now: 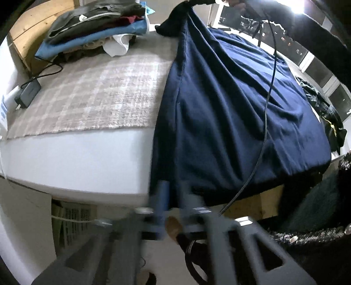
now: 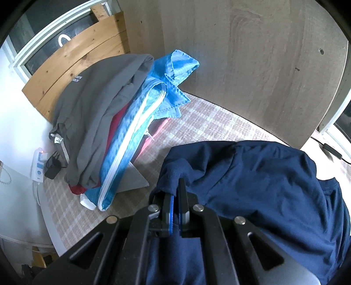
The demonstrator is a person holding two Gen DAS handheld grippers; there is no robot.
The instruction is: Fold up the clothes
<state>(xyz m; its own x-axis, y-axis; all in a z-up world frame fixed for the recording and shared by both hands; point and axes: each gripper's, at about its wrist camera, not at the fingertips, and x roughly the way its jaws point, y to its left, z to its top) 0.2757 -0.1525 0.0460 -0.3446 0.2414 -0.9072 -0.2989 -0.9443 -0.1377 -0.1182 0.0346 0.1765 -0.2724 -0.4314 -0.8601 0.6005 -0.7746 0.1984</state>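
A navy blue shirt [image 1: 230, 114] is stretched over the right part of the bed and hangs over its near edge. My left gripper [image 1: 173, 197] is shut on the shirt's lower edge, below the mattress front; the view is blurred. My right gripper [image 2: 176, 188] is shut on a bunched corner of the same shirt [image 2: 263, 175], raised above the checked blanket [image 2: 197, 122]. In the left wrist view the shirt's far corner is lifted up at the top [image 1: 175, 19].
A pile of clothes [image 2: 105, 122], grey, red and light blue, sits at the bed's far left by a wooden headboard [image 2: 72, 57]. A charger and power strip [image 2: 46, 166] lie by it. A black cable [image 1: 267, 105] crosses the shirt. Dark clothes [image 1: 324, 109] lie at right.
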